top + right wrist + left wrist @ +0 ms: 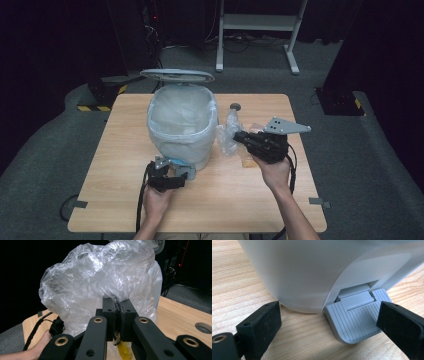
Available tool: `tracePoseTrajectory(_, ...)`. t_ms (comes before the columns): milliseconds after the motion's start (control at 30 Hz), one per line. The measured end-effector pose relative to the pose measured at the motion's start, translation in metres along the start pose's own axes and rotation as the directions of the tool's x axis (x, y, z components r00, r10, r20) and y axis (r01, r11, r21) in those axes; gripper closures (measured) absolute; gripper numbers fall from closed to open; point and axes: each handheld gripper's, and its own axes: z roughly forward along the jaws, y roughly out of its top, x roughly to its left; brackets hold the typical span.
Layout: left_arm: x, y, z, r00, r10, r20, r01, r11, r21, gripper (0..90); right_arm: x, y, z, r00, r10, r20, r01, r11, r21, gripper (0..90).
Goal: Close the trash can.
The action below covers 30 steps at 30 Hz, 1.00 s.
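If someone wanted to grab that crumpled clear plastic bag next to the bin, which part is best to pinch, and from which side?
Probably a gathered fold at the edge of the clear plastic bag, approached from the side away from the bin. The film is thin, crumpled and shapeless, so only a bunched pleat gives something to pinch. The right tool does just that: its jaws are shut on a pleat at the bag's near edge, with the bulk billowing beyond.

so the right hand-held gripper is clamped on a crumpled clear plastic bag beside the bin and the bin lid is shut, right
Not quite: the bin lid is up, as the high view shows, with the liner exposed. The rest holds: the right hand-held gripper is clamped on the clear plastic bag beside the bin.
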Motion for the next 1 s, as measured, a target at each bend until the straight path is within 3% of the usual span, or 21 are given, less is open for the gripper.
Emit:
tracePoseTrajectory(567, 0.000, 0.000, 0.000, 1.0000, -0.002, 0.003, 0.002, 1.0000, -0.001, 5.8, 0.001, 0.034, 0.009, 0.9988, -0.001, -0.049, -0.002, 0.9987, -0.052, 85.4)
tracePoseTrajectory(1000, 0.000, 0.000, 0.000, 1.0000, -0.002, 0.003, 0.002, 1.0000, 0.000, 5.8, 0.003, 0.053, 0.028, 0.9987, -0.028, -0.042, 0.027, 0.9996, -0.006, 85.4)
